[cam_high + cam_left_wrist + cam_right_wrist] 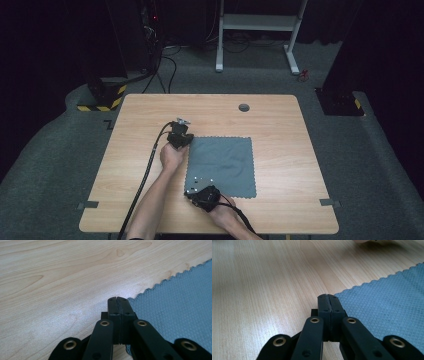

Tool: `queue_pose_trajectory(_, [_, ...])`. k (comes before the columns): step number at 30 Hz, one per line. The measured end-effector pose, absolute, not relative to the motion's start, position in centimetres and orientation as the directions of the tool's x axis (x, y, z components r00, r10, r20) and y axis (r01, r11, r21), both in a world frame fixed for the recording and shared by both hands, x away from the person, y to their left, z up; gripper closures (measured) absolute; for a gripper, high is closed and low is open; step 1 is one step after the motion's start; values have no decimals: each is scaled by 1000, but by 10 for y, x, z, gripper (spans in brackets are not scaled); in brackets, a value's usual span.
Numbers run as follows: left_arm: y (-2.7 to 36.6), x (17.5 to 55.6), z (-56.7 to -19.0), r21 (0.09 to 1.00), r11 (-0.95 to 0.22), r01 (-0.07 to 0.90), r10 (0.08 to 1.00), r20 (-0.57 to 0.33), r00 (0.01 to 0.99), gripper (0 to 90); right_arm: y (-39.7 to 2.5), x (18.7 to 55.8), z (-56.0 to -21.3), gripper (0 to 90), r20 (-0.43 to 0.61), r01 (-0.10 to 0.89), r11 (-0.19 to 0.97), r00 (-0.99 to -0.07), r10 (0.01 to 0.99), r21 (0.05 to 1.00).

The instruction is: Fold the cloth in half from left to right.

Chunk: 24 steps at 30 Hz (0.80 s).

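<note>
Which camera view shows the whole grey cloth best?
The high view: the cloth lies flat there, with most of its outline visible on the table. The left and right gripper views each show one corner area and its zigzag edge, close up.

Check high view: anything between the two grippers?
Just the left edge of the grey cloth between left gripper and right gripper; nothing else there.
</note>
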<state>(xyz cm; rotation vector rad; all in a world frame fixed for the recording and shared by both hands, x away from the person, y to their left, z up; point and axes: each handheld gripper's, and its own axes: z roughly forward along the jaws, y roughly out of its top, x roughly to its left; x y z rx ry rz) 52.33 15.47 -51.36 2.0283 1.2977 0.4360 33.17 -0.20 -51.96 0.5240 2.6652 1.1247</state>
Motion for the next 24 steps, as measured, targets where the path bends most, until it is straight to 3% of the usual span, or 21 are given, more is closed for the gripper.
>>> queue_pose_trajectory(15, [164, 524, -503, 723, -199, 661, 880, -165, 445, 900, -3, 328, -512, 900, -68, 218, 643, -919, 389, 734])
queue_pose_trajectory(24, [172, 523, -494, 726, -195, 659, 876, -173, 449, 900, 0, 326, -507, 900, -64, 213, 638, -922, 381, 740])
